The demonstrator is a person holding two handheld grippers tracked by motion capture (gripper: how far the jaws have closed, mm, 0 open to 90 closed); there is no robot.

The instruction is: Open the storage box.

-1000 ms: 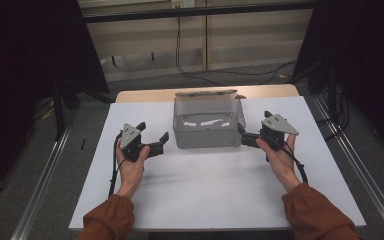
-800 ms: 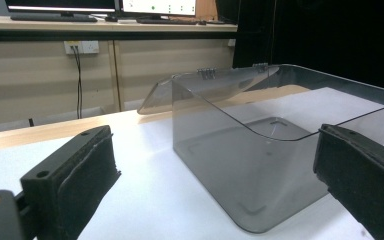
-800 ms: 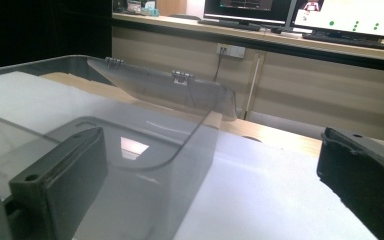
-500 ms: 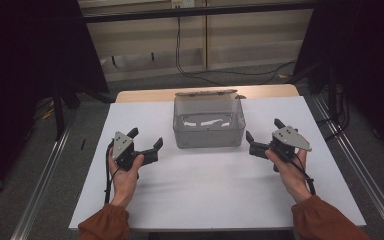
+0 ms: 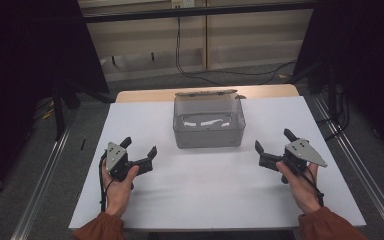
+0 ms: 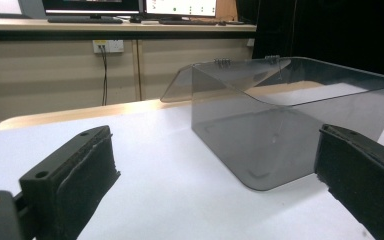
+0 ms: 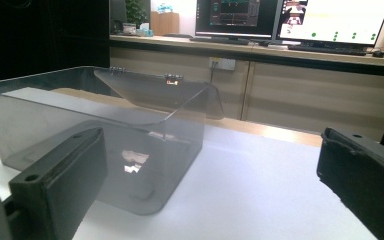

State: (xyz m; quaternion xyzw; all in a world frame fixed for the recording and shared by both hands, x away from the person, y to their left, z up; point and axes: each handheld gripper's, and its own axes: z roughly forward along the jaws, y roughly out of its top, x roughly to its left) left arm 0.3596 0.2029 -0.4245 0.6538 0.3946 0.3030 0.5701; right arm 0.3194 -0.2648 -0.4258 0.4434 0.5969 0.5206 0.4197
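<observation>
The clear plastic box point(image 5: 208, 126) stands at the middle of the white table point(image 5: 190, 200), toward the far edge, and it is upright on its base. Its hinged lid point(image 5: 207, 93) is open and folded back behind the far wall, so the mouth of the box looks straight up. Inside I see only pale reflections on the bottom; I cannot tell if something lies there, but it looks empty to me.

The long axis of the box goes from left to right across the table, parallel to the near edge. The hinge side is away from me and the long front wall faces me. In the left gripper view, the box point(image 6: 290, 120) shows me one rounded corner, and in the right gripper view the box point(image 7: 95, 135) shows the opposite one.

My left gripper point(image 5: 139, 151) is released, jaws spread wide, with nothing between them. It is on the left side of the box, apart from it, and points toward it. My right gripper point(image 5: 274, 141) is also spread wide and empty, on the right side, apart from the box, and pointing inward.

In my judgement, the opening of the lid is done. What is left I judge to be the handling of the box itself, since both tongs are off it and hold nothing.
</observation>
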